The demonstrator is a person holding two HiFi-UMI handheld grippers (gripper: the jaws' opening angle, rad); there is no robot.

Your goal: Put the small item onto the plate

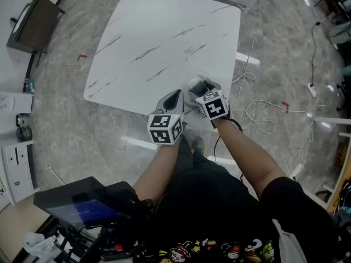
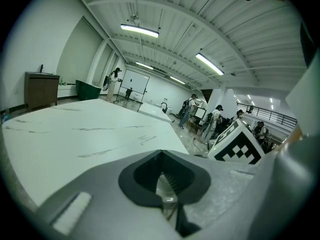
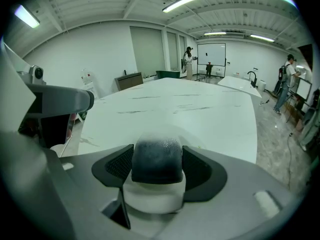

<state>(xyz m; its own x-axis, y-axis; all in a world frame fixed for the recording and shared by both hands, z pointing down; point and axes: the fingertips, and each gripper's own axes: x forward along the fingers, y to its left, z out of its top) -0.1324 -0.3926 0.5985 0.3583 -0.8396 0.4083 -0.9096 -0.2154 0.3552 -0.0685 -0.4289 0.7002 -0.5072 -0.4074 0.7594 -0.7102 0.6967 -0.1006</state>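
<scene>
On the white marble table [image 1: 164, 43], near its front right corner, my right gripper [image 1: 202, 86] is shut on the small item [image 3: 156, 159], a rounded piece with a dark top and a white base. The item fills the gap between both pads. A pale round plate [image 1: 193, 81], hard to tell from the tabletop, lies just under and beyond it. My left gripper [image 1: 174, 97] sits close to the left of the right one at the table's edge, with its jaws [image 2: 162, 186] shut and nothing between them. The right gripper's marker cube [image 2: 235, 146] shows beside it.
The table's front edge runs right under both grippers. White cables [image 1: 263, 114] loop on the floor to the right. A brown cabinet [image 1: 33, 26] stands at the far left, and a dark device with a screen [image 1: 82, 204] sits at the bottom left. People stand far off in the room.
</scene>
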